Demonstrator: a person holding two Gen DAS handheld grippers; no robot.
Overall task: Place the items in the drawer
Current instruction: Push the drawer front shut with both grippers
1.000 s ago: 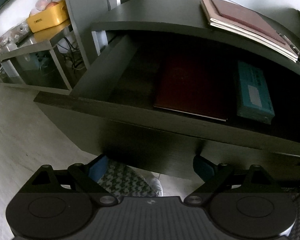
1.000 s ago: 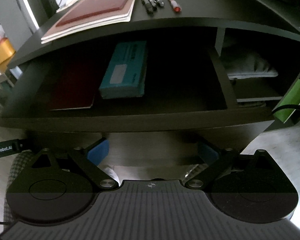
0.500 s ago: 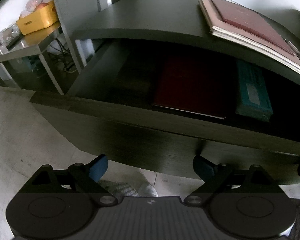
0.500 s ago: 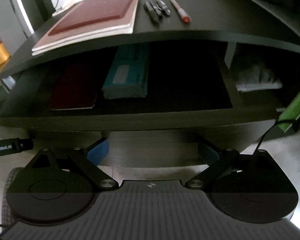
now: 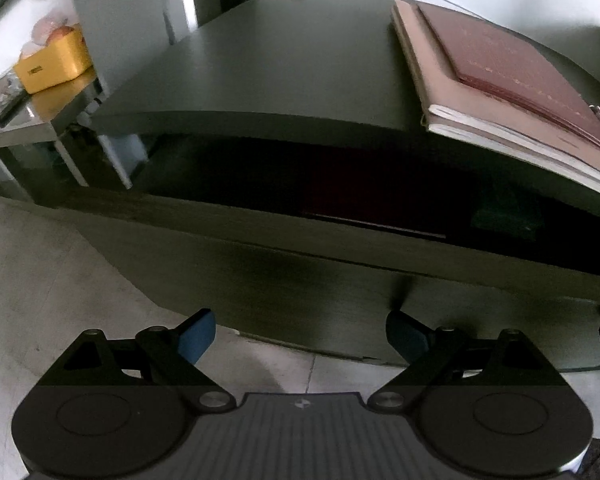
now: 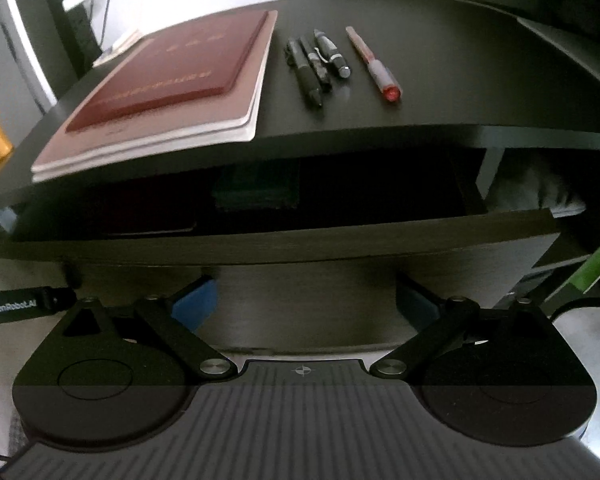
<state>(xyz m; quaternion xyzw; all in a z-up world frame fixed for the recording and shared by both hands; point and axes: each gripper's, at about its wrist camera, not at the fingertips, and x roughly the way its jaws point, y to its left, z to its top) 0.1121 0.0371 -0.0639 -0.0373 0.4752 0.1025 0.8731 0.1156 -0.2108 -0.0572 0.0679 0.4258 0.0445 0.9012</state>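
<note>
The dark drawer (image 5: pixel 340 264) (image 6: pixel 300 248) under the desktop stands only a narrow gap open. Inside it a dark red book (image 5: pixel 364 204) (image 6: pixel 148 220) and a teal box (image 5: pixel 504 216) (image 6: pixel 256 192) show dimly. My left gripper (image 5: pixel 300 336) is open and empty, low against the drawer front. My right gripper (image 6: pixel 304 300) is open and empty, also against the drawer front. On the desktop lie stacked notebooks with a maroon cover (image 5: pixel 508 64) (image 6: pixel 172 80), three dark pens (image 6: pixel 316 64) and a red pen (image 6: pixel 374 64).
A yellow box (image 5: pixel 52 60) sits on a steel side table (image 5: pixel 32 120) at the left. Open shelves with white cloth (image 6: pixel 540 192) stand right of the drawer. A green object (image 6: pixel 592 260) leans at the far right. Pale floor (image 5: pixel 40 260) lies below.
The drawer has slid inward, from wide open to a narrow gap. Both grippers have moved forward with its front, and its contents have gone into shadow.
</note>
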